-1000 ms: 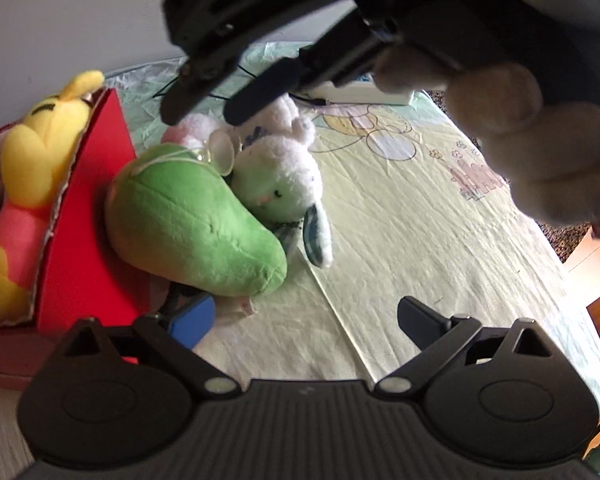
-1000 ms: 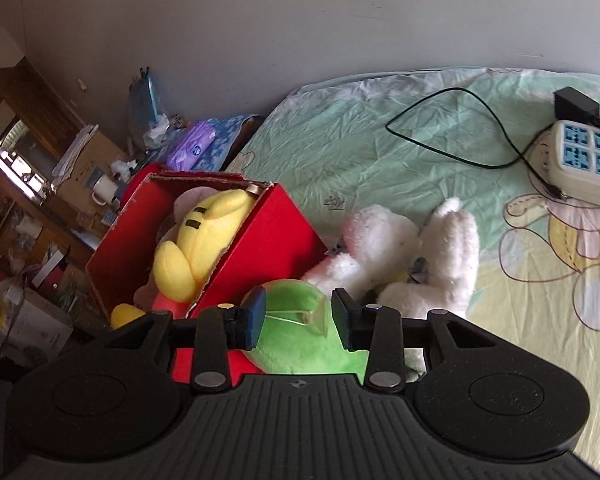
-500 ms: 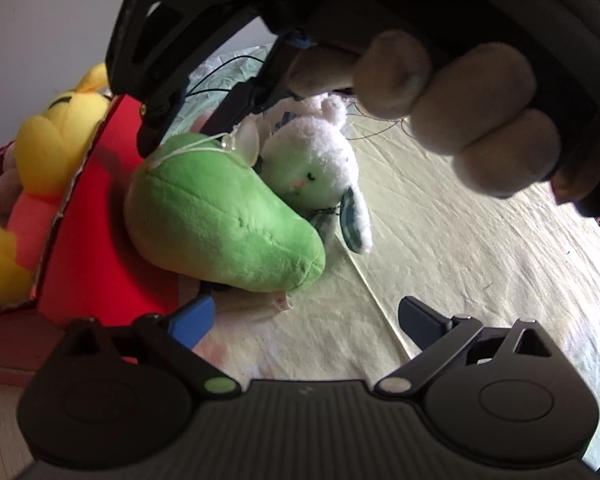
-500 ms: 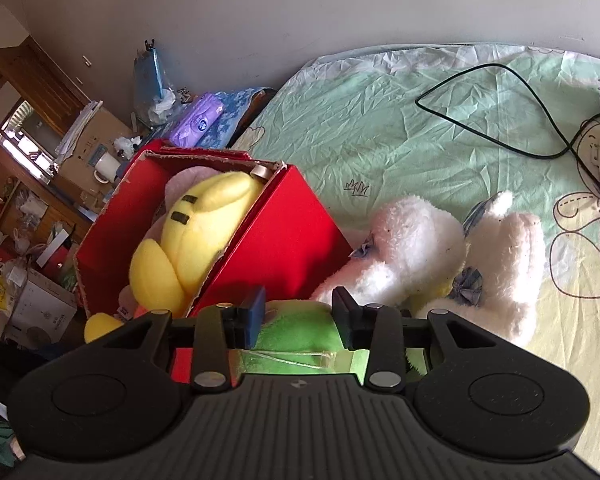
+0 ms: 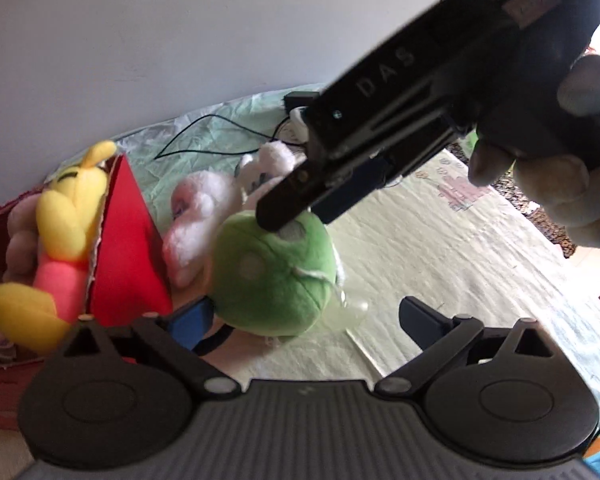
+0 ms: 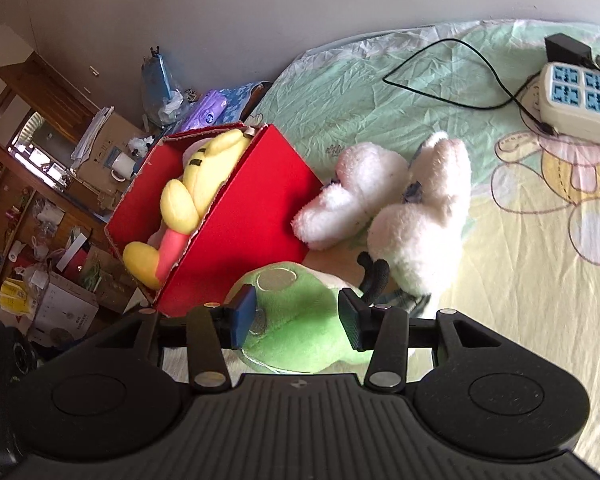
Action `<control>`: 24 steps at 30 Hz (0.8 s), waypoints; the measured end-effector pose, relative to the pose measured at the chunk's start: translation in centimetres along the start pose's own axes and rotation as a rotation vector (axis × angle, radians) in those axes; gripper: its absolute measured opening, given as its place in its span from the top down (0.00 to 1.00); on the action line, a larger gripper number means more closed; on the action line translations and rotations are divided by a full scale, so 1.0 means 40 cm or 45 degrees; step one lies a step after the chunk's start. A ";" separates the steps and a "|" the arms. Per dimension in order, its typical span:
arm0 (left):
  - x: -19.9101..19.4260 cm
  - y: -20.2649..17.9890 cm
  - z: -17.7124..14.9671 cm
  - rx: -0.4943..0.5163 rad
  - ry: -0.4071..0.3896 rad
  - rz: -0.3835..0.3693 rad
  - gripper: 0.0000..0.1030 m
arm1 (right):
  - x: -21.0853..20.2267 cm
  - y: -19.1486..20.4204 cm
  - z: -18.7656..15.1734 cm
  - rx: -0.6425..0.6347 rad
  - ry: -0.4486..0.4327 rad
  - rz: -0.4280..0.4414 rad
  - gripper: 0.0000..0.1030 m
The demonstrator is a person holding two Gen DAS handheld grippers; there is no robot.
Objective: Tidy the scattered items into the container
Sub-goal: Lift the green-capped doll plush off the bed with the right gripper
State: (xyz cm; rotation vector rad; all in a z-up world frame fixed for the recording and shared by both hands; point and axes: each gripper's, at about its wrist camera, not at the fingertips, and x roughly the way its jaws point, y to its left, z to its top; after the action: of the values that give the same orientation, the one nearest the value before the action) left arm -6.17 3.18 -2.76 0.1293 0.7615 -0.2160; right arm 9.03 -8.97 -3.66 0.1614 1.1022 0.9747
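Note:
A green plush toy (image 5: pixel 272 272) stands on end on the bed, beside the red box (image 5: pixel 128 240). My right gripper (image 6: pixel 296 318) comes down on its top. The green plush toy (image 6: pixel 296 320) fills the gap between the pads, which still touch it as the jaws are opening. My left gripper (image 5: pixel 304 320) stands open just in front of the toy with nothing between its fingers. A yellow plush (image 6: pixel 196 184) lies inside the red box (image 6: pixel 240 216). A white plush (image 6: pixel 412 208) lies behind the green one.
A white power strip (image 6: pixel 580 96) and a black cable (image 6: pixel 460 64) lie at the far side of the cartoon-print sheet (image 6: pixel 540 280). A hand (image 5: pixel 560 184) grips the right tool. Past the bed's left edge stand cardboard boxes (image 6: pixel 60 308) and clutter.
The green plush went from lying on its side to standing on end. The right gripper's jaws have spread wider around it. The left view pulled up and back a little.

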 end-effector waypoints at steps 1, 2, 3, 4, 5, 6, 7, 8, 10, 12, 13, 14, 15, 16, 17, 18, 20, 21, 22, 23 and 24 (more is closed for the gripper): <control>-0.012 -0.003 -0.001 0.015 -0.005 -0.034 0.03 | -0.010 -0.008 -0.015 0.015 0.006 -0.004 0.51; -0.017 -0.005 -0.005 0.026 0.000 -0.079 0.03 | -0.020 -0.013 -0.032 0.025 0.015 -0.009 0.49; -0.020 -0.005 -0.008 0.028 0.012 -0.125 0.03 | -0.029 -0.018 -0.047 0.028 0.025 -0.012 0.49; -0.021 -0.005 -0.010 0.021 0.025 -0.165 0.03 | -0.036 -0.021 -0.061 0.029 0.034 -0.020 0.49; -0.019 -0.002 -0.013 0.008 0.044 -0.208 0.03 | -0.043 -0.023 -0.075 0.030 0.041 -0.032 0.49; -0.015 0.000 -0.016 -0.007 0.066 -0.244 0.03 | -0.049 -0.025 -0.087 0.035 0.046 -0.044 0.49; -0.012 0.001 -0.017 -0.016 0.083 -0.266 0.03 | -0.055 -0.026 -0.100 0.042 0.056 -0.054 0.49; -0.009 0.002 -0.019 -0.024 0.100 -0.285 0.03 | -0.057 -0.027 -0.112 0.046 0.072 -0.064 0.49; -0.003 -0.001 -0.020 -0.041 0.130 -0.318 0.03 | -0.058 -0.026 -0.135 0.041 0.108 -0.087 0.49; 0.001 0.001 -0.022 -0.042 0.147 -0.347 0.03 | -0.064 -0.026 -0.160 0.038 0.126 -0.134 0.49; 0.000 0.002 -0.024 -0.035 0.147 -0.357 0.03 | -0.070 -0.028 -0.173 0.047 0.120 -0.172 0.50; 0.000 0.007 -0.017 -0.029 0.142 -0.363 0.03 | -0.078 -0.033 -0.185 0.065 0.109 -0.208 0.52; 0.001 0.014 -0.016 -0.022 0.132 -0.362 0.03 | -0.087 -0.041 -0.195 0.093 0.094 -0.229 0.52; 0.002 0.021 -0.011 -0.017 0.121 -0.359 0.03 | -0.099 -0.048 -0.205 0.131 0.073 -0.229 0.52; 0.007 0.029 0.000 -0.016 0.109 -0.353 0.03 | -0.111 -0.055 -0.216 0.173 0.053 -0.210 0.52; 0.012 0.036 0.012 -0.017 0.097 -0.349 0.03 | -0.121 -0.061 -0.227 0.207 0.041 -0.184 0.53; 0.027 0.052 0.047 -0.029 0.066 -0.358 0.03 | -0.130 -0.053 -0.249 0.223 0.043 -0.154 0.53; 0.037 0.061 0.065 -0.046 0.049 -0.362 0.03 | -0.131 -0.044 -0.260 0.206 0.053 -0.152 0.54; 0.046 0.070 0.084 -0.068 0.040 -0.375 0.03 | -0.131 -0.032 -0.273 0.185 0.067 -0.146 0.55; 0.056 0.077 0.098 -0.090 0.038 -0.401 0.04 | -0.128 -0.023 -0.287 0.169 0.084 -0.136 0.58; 0.073 0.081 0.109 -0.113 0.048 -0.424 0.04 | -0.123 -0.017 -0.299 0.159 0.102 -0.125 0.59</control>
State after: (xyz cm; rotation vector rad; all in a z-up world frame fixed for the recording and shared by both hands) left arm -0.40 5.04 -1.54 -0.0793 0.8269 -0.4960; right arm -0.73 -16.98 -6.51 0.1692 1.2342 0.8306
